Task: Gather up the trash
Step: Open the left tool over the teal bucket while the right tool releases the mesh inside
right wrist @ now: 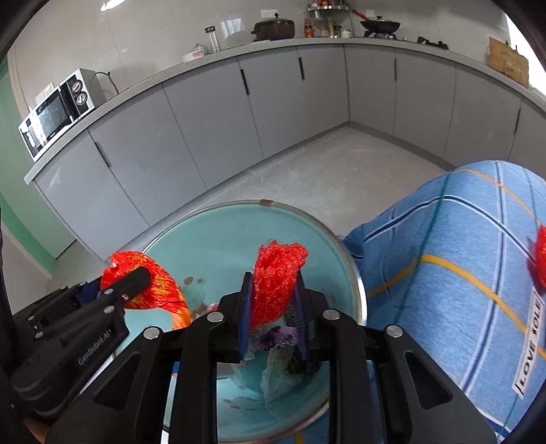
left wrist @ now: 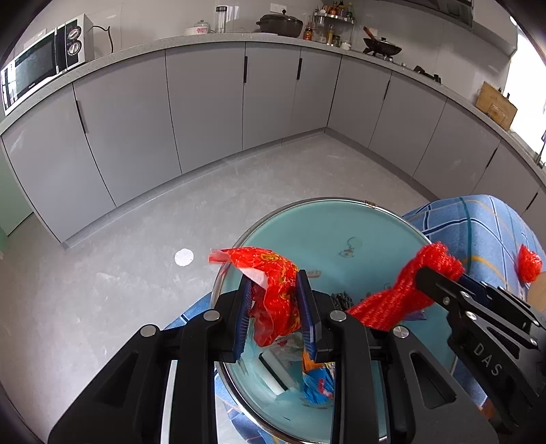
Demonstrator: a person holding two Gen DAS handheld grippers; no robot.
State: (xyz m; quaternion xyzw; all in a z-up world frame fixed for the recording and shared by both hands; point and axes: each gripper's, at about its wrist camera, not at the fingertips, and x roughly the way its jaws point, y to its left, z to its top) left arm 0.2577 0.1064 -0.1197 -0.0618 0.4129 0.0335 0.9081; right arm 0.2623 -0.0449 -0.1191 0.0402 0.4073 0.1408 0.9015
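Observation:
My left gripper point(left wrist: 274, 283) is shut on a crumpled red wrapper point(left wrist: 273, 273) and holds it over a round teal bin point(left wrist: 341, 218) with a metal rim. My right gripper point(right wrist: 273, 283) is shut on a red mesh net point(right wrist: 278, 273), also over the bin point(right wrist: 218, 235). Each gripper shows in the other's view: the right one with the net point(left wrist: 402, 293) at the right, the left one with the wrapper point(right wrist: 153, 283) at the left. Several wrappers and paper scraps point(left wrist: 307, 369) lie inside the bin. Another red net piece point(left wrist: 529, 263) lies on the blue cloth.
A table with a blue plaid cloth point(right wrist: 460, 256) stands right of the bin. Grey kitchen cabinets point(left wrist: 204, 102) run along the far walls, with a microwave point(left wrist: 41, 65), a pot point(left wrist: 279, 24) and a wok point(left wrist: 382, 46) on the counter. A grey floor point(left wrist: 136, 273) lies between.

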